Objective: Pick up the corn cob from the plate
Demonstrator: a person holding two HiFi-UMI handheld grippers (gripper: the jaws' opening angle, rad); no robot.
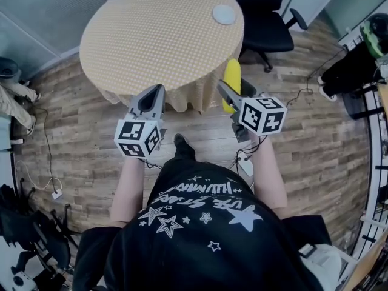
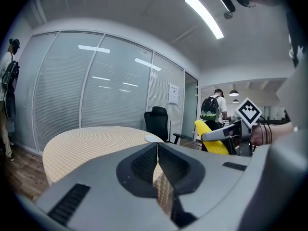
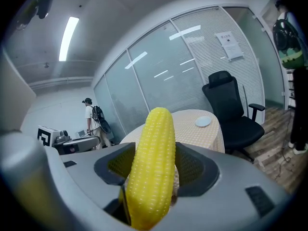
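A yellow corn cob (image 1: pixel 232 80) stands upright between the jaws of my right gripper (image 1: pixel 228 93), which is shut on it. In the right gripper view the cob (image 3: pixel 154 162) fills the middle and hides the pads. The small white plate (image 1: pixel 224 14) lies bare near the far right edge of the round table (image 1: pixel 151 35), well ahead of both grippers. My left gripper (image 1: pixel 157 91) hangs before the table's near edge with its jaws pressed together and nothing in them (image 2: pixel 157 146). From the left gripper view, the cob (image 2: pixel 211 136) and right gripper show at the right.
A black office chair (image 1: pixel 267 23) stands behind the table at the right. Cables and a plug (image 1: pixel 56 194) trail over the wooden floor. Glass partitions (image 2: pixel 96 90) close off the back. A person with a backpack (image 2: pixel 210 109) stands farther off.
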